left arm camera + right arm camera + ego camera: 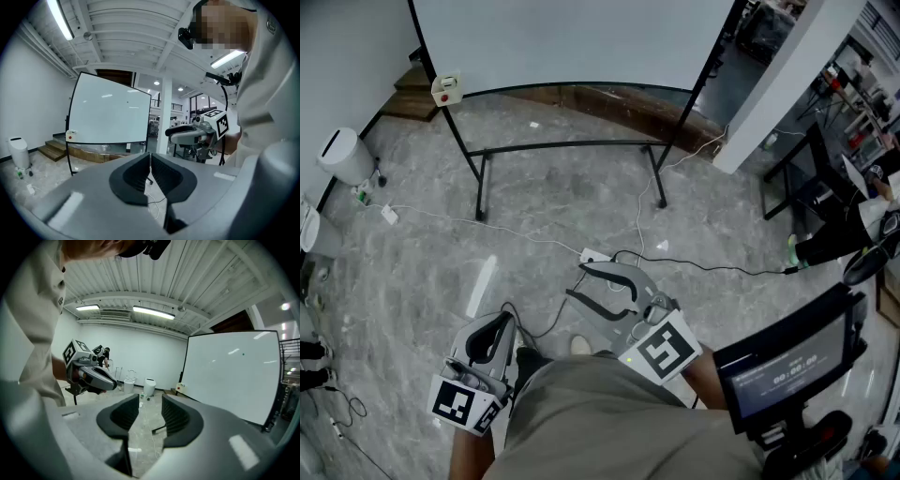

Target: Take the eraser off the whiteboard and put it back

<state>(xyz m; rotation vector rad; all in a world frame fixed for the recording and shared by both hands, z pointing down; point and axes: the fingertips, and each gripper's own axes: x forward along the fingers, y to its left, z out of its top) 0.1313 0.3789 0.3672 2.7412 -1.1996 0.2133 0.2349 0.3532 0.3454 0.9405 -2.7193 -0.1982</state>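
The whiteboard (pixel 572 42) stands on a black frame at the far side of the grey floor. The eraser (pixel 445 89), a small white block with a red dot, sticks to the frame at its lower left corner; it also shows as the eraser (pixel 71 136) and the eraser (pixel 181 388). Both grippers are held close to my body, far from the board. My left gripper (pixel 499 328) is shut, pads together, nothing between them (pixel 150 157). My right gripper (pixel 602 286) is open and empty, with floor showing in its gap (pixel 150 404).
A white bin (pixel 345 155) stands at the left wall. A power strip (pixel 595 255) and cables lie on the floor between me and the board's legs (pixel 478 187). A machine with a dark screen (pixel 787 370) is at my right, a pillar (pixel 787 75) beyond it.
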